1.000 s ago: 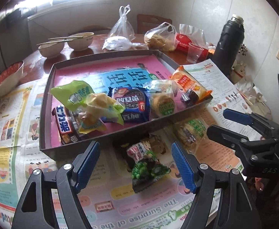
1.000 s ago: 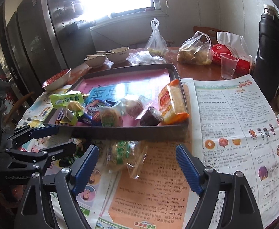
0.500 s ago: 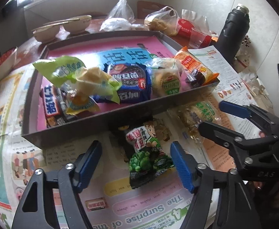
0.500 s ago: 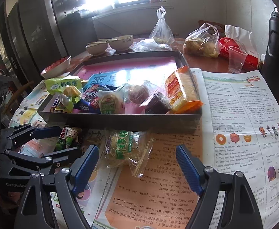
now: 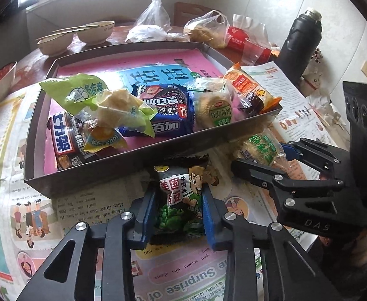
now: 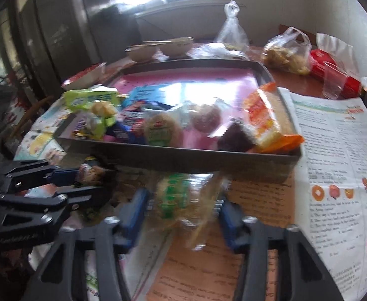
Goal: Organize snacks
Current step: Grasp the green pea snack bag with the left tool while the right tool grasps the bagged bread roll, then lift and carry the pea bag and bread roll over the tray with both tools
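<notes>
My left gripper (image 5: 178,210) is closing, and its blue pads press both sides of a green pea snack packet (image 5: 180,195) lying on the newspaper just in front of the grey tray (image 5: 123,160). My right gripper (image 6: 183,208) is also closing, with a clear-wrapped cake packet with a green label (image 6: 180,195) between its pads, which touch the wrapper. That view is blurred. The tray holds several wrapped snacks, among them a lime bag (image 5: 83,92) and a blue biscuit pack (image 5: 168,107). From the left wrist view the right gripper (image 5: 266,158) flanks the cake packet (image 5: 261,148).
Newspaper (image 5: 95,208) covers the table. Behind the tray stand two bowls with chopsticks (image 5: 95,31), tied plastic bags (image 5: 155,22), a clear cup (image 5: 252,52) and a red pack (image 5: 238,40). A black flask (image 5: 301,47) stands at the right, a red-patterned bowl (image 5: 0,80) at the left.
Both grippers' jaws have drawn in from wide open onto their packets. The right gripper has come lower and closer over the cake packet; the left has barely moved.
</notes>
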